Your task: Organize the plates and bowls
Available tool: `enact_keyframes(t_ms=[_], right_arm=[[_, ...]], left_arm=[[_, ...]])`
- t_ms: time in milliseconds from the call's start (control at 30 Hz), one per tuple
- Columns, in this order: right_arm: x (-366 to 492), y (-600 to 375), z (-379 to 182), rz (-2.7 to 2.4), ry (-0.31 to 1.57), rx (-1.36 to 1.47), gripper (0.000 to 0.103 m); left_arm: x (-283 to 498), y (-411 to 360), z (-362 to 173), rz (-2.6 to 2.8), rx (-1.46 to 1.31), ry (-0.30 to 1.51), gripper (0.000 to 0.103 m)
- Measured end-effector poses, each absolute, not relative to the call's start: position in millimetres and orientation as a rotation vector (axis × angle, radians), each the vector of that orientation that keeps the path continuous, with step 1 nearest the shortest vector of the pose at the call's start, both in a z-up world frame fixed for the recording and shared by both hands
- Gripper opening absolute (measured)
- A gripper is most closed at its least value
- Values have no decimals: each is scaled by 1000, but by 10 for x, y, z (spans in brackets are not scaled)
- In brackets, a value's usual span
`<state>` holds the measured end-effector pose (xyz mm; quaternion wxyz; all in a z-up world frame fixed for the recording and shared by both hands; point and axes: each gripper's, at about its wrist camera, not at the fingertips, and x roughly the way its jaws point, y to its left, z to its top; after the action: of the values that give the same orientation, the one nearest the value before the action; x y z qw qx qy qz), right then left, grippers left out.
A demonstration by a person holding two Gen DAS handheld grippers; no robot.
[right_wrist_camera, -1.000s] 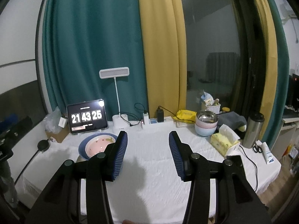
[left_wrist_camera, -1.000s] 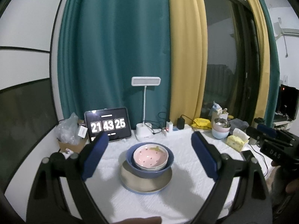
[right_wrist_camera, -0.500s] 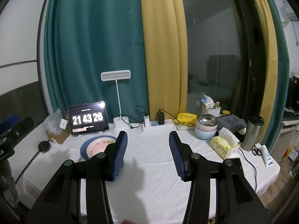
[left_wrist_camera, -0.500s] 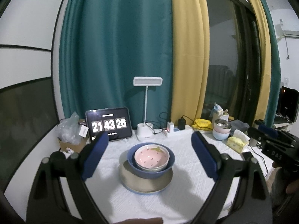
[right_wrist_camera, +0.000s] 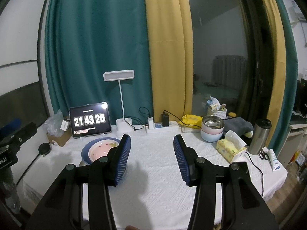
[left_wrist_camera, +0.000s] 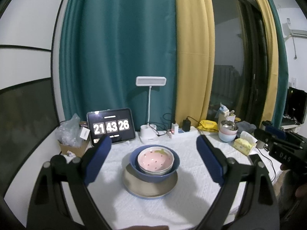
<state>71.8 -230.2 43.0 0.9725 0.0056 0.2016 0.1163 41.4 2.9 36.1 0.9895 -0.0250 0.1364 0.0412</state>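
A pink strawberry-pattern bowl (left_wrist_camera: 155,159) sits nested inside a blue bowl (left_wrist_camera: 153,176), which rests on a tan plate (left_wrist_camera: 134,186) on the white tablecloth. The stack also shows in the right wrist view (right_wrist_camera: 99,149), partly hidden by my right gripper's left finger. My left gripper (left_wrist_camera: 153,159) is open and empty, held back from the stack with a finger on each side. My right gripper (right_wrist_camera: 152,159) is open and empty, to the right of the stack, above bare cloth.
A tablet clock (left_wrist_camera: 110,127), a desk lamp (left_wrist_camera: 148,134), a power strip with chargers (right_wrist_camera: 163,126), stacked pastel bowls with a metal bowl (right_wrist_camera: 212,129), a tissue box (right_wrist_camera: 229,149), a steel flask (right_wrist_camera: 260,137) and a bagged cardboard box (left_wrist_camera: 72,140) line the table's back and right.
Both grippers have drawn back slightly from the table; the stack looks a little farther away. The bowls and plate have not moved. The clock advanced a second.
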Motion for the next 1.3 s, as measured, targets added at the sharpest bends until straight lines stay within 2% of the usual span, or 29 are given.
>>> enact_keyframes(t_ms=[1300], right_arm=[[722, -2300, 417, 238, 413, 8, 49]], left_arm=[[436, 37, 336, 83, -45, 276, 91]])
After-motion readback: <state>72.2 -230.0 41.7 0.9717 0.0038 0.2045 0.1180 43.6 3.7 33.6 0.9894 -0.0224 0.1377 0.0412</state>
